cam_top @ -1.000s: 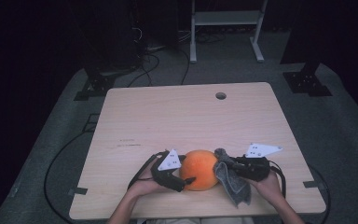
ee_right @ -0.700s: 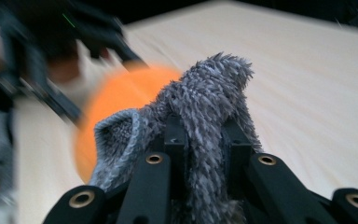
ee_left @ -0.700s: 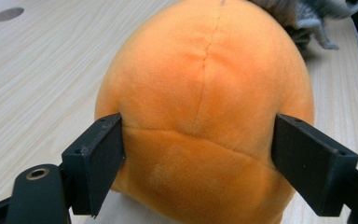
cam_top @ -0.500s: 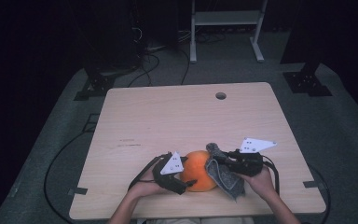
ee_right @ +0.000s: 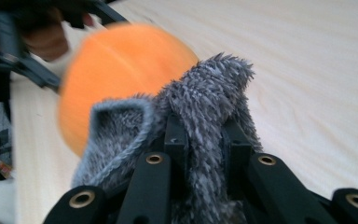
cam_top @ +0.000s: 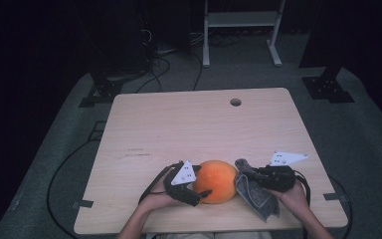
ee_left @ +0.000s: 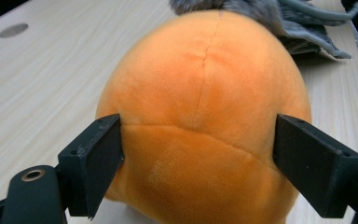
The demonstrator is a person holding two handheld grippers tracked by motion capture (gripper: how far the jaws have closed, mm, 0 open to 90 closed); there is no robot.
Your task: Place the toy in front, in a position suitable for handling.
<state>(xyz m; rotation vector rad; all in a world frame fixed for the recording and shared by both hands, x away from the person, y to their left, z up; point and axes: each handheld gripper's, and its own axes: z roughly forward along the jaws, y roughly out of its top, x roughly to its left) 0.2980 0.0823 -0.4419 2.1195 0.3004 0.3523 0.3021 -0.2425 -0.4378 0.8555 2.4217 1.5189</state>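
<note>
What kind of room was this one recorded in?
Probably a lab or recording studio rather than a home: a bare wooden table stands on grey carpet with dark surroundings, loose cables trail across the floor, and a white metal stand sits behind.

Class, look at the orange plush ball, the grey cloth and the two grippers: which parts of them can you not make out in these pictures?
- Orange ball: underside cut off by the left gripper view's bottom edge.
- Orange ball again, right gripper view: blurred, partly behind the grey cloth.
- Right gripper: jaw tips buried in cloth.
- Left gripper, high view: too small to judge contact.
</note>
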